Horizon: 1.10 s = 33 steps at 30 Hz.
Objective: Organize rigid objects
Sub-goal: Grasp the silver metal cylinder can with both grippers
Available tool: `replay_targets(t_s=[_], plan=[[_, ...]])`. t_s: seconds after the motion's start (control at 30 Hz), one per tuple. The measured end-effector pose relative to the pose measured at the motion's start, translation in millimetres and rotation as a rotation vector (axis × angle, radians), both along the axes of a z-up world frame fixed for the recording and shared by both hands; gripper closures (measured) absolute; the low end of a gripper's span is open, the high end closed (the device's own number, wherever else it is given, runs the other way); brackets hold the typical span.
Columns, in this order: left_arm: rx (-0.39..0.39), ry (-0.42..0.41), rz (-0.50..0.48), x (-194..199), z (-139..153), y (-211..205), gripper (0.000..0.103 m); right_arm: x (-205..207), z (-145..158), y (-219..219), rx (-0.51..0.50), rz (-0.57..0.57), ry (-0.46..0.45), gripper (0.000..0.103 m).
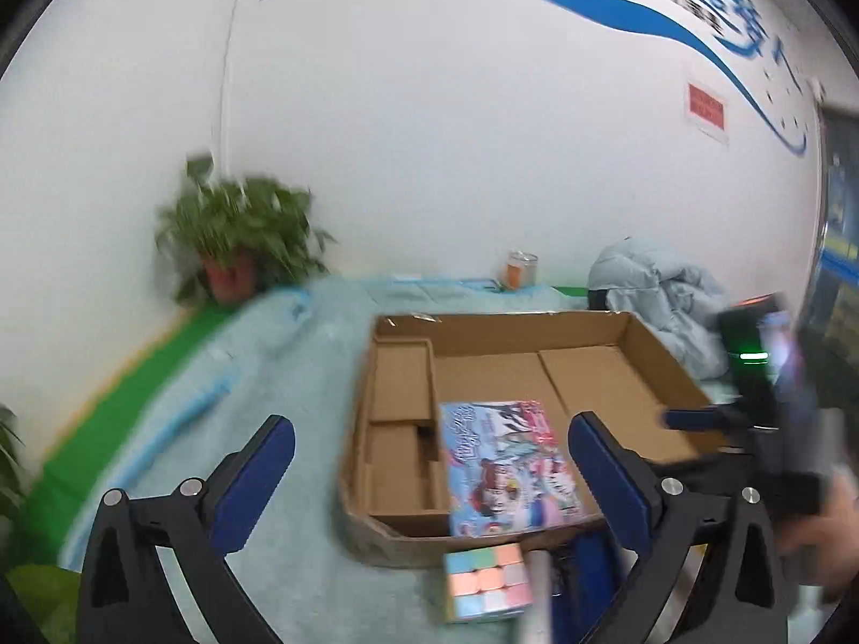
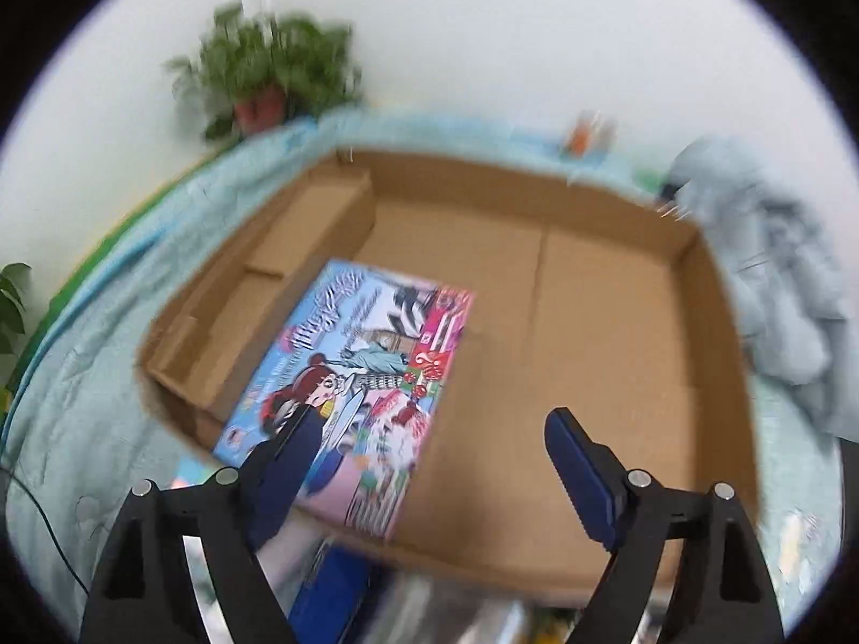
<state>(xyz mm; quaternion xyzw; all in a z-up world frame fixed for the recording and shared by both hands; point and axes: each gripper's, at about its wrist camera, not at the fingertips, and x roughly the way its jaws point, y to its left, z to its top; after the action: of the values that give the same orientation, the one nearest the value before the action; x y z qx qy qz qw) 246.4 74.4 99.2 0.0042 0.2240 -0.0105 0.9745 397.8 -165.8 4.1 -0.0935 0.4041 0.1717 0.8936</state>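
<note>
Below the wide, empty left tongs [image 1: 429, 456] lies the pastel cube [image 1: 486, 582]; descend squarely, close evenly.

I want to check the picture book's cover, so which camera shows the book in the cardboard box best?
The right wrist view: the picture book fills the middle of the frame, with only its near corner hidden by a gripper finger. The left wrist view shows the same book smaller and blurrier, lying in the cardboard box between the open left gripper fingers.

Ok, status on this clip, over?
Left gripper open, right gripper open, both empty. Colourful picture book lies in brown cardboard tray. Pastel puzzle cube outside it.
</note>
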Motion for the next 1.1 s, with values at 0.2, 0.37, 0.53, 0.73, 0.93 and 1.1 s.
replay_targets(t_s=[0.2,0.37,0.53,0.73,0.93,1.1], plan=[[-0.103,0.070,-0.017,-26.6,-8.5,-1.3,0.000,-62.9,7.8,-35.8,0.086,-0.115,-0.040,0.016],[-0.105,0.098,-0.036,-44.1,-13.7,-13.8,0.000,-109.3,-3.4,-32.9,0.085,-0.197,-0.071,0.017],[-0.202,0.179,-0.185,-57.7,-19.5,-30.4,0.077,-132.4,-6.2,-42.9,0.091,-0.209,-0.054,0.090],[-0.193,0.246,-0.256,-69.9,-28.9,-62.1,0.002,-150.6,1.1,-67.7,0.204,-0.186,-0.070,0.009],[-0.246,0.375,-0.293,-46.8,-62.3,-77.5,0.001,-140.5,-25.7,-86.1,0.329,-0.154,0.107,0.009],[-0.384,0.516,-0.385,-15.2,-88.3,-85.4,0.001,-115.0,-56.9,-92.8,0.436,-0.171,0.283,0.010]])
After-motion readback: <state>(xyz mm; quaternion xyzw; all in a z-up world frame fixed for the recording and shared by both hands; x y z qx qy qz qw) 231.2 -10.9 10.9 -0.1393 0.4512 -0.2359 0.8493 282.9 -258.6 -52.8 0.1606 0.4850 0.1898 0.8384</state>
